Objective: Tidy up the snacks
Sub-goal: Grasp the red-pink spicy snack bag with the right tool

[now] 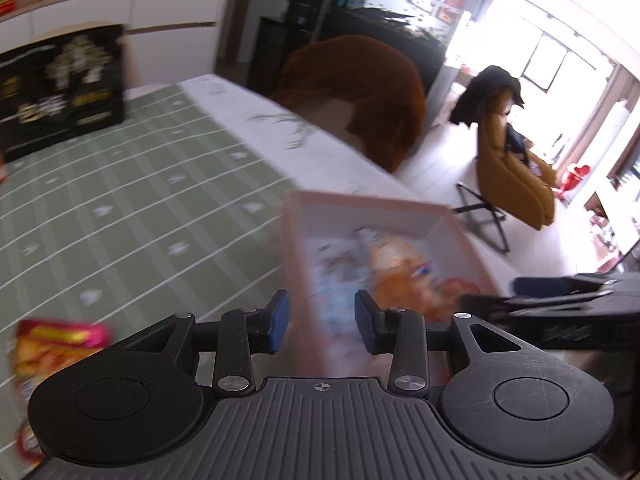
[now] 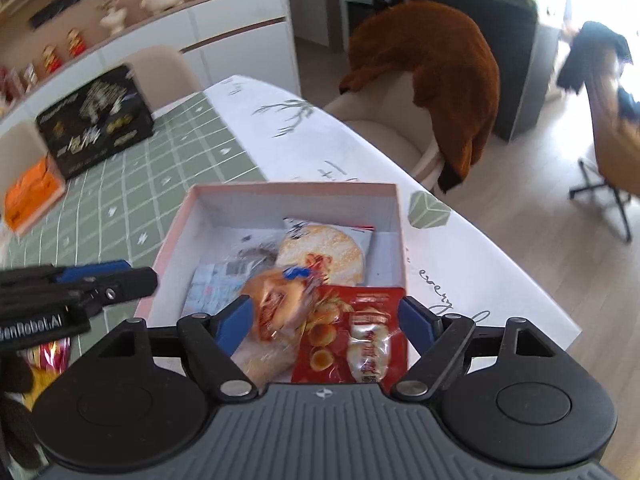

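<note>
A pink open box (image 2: 296, 190) stands near the table's right edge. In it lie a round cracker packet (image 2: 320, 256), a bagged bun (image 2: 276, 304), a pale blue packet (image 2: 212, 292) and a red packet (image 2: 352, 336). My right gripper (image 2: 326, 320) hovers over the box's near end, jaws wide open, with the red packet and the bun lying between its pads. My left gripper (image 1: 323, 320) is open, and the box's left wall (image 1: 304, 288) passes between its pads with a gap on the right side. A red-and-yellow packet (image 1: 56, 344) lies on the cloth to the left.
A green checked cloth (image 1: 140, 208) covers the table. A black gift box (image 2: 96, 120) and an orange box (image 2: 32, 196) sit at the far left. A chair draped in brown cloth (image 2: 432, 80) stands beyond the right table edge (image 2: 500, 264).
</note>
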